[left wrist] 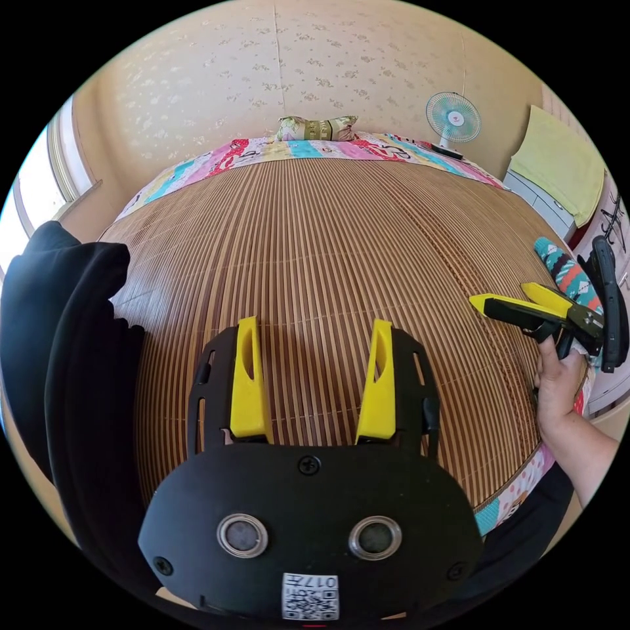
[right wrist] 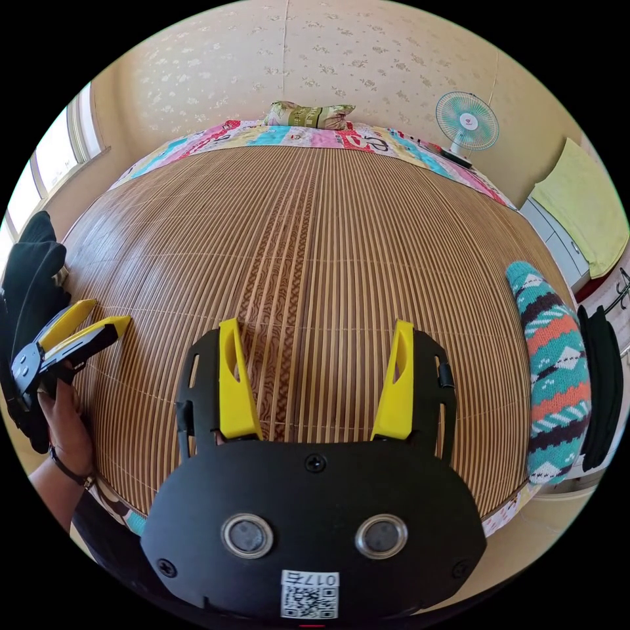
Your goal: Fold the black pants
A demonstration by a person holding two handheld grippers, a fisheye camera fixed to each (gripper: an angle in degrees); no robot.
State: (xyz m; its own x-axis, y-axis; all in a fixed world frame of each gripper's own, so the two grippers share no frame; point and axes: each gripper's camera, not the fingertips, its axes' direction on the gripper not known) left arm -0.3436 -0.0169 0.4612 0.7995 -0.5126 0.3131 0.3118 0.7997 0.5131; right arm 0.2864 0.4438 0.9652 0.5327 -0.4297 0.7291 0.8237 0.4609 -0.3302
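Left gripper view, left claw (left wrist: 314, 341) released, right claw (right wrist: 317, 344) released, above bamboo mat (left wrist: 315, 249)

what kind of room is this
Most likely a bedroom in a home: a wide bed covered by a slatted bamboo mat, a small pillow at its far end against wallpapered walls, and an electric fan standing in the corner.

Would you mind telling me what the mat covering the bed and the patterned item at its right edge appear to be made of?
The mat looks like bamboo or wooden slats with a slight sheen: narrow parallel strips crossed by faint stitched lines. The patterned item looks like knitted yarn, matte, with banded teal, orange and white motifs; its exact fibre can't be told.
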